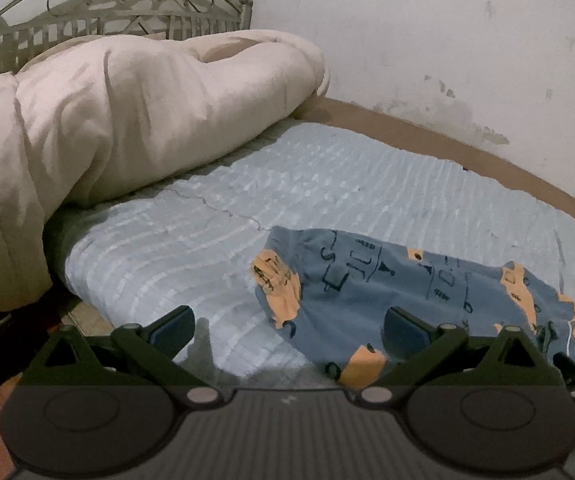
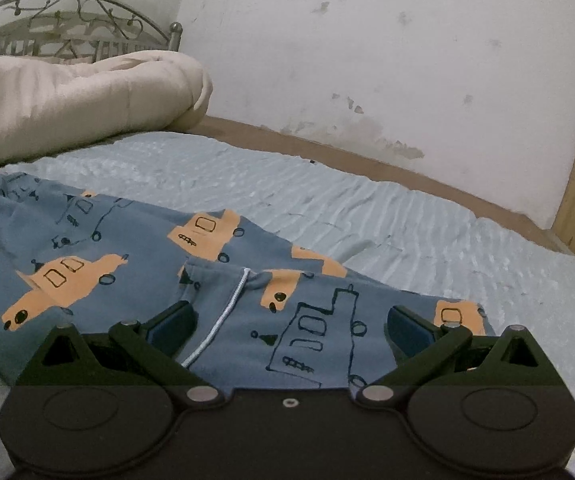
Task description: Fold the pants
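One pair of pants (image 2: 127, 272) lies on the bed (image 2: 367, 216), spread across the pale blue ribbed bedspread (image 1: 287, 184) along the near edge of the bed. Fabric is slate blue with orange vehicle shapes and dark outline drawings of trucks and letters. In the right wrist view the cloth lies in at least two overlapping layers: a hemmed edge crosses the middle of the garment, and one white drawstring cord (image 2: 223, 312) runs from that edge down toward the camera. In the left wrist view one end of the pants (image 1: 367, 292) is rumpled, with a fold turned up at its left corner; the rest trails off to the right along the near edge. Left tool (image 1: 287, 330): jaws spread wide, nothing between them, left finger over bare bedspread, right finger over the pants fabric; contact with the cloth cannot be told. Right tool (image 2: 291, 330): jaws likewise spread wide, released, both fingers low over the pants, the cord passing just beside the left finger. Count: one pants, one cord visible, two tools. Toward the head of the bed, one bulky cream duvet (image 1: 127, 120) is heaped in front of one metal scrollwork headboard (image 1: 119, 4). One stained white wall (image 2: 367, 60) runs along the far edge of the bed.
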### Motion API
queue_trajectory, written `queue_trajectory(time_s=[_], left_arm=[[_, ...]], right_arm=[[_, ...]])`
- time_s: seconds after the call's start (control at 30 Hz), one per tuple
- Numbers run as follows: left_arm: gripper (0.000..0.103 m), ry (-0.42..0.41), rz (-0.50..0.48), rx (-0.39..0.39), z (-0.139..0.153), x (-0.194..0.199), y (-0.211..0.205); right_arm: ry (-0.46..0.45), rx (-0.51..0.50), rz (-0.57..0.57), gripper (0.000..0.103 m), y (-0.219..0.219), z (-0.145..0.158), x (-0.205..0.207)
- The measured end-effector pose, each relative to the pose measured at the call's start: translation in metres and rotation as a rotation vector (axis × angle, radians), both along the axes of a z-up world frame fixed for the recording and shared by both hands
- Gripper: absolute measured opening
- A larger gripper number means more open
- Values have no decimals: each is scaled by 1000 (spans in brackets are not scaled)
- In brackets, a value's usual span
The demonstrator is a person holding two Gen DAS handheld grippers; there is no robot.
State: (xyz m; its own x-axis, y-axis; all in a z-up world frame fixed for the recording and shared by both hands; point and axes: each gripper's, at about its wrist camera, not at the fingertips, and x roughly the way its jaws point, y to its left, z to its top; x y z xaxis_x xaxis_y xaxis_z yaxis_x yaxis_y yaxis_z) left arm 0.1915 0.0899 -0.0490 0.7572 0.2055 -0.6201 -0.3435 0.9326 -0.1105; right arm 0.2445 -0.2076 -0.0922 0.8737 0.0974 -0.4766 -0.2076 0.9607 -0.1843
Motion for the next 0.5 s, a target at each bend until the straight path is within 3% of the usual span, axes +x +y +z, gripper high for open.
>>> queue_trajectory(time_s=[0.5], left_arm=[[102, -6, -38, 12, -12, 9, -3]], right_arm=[[-8, 26, 2, 102, -2, -2, 1]])
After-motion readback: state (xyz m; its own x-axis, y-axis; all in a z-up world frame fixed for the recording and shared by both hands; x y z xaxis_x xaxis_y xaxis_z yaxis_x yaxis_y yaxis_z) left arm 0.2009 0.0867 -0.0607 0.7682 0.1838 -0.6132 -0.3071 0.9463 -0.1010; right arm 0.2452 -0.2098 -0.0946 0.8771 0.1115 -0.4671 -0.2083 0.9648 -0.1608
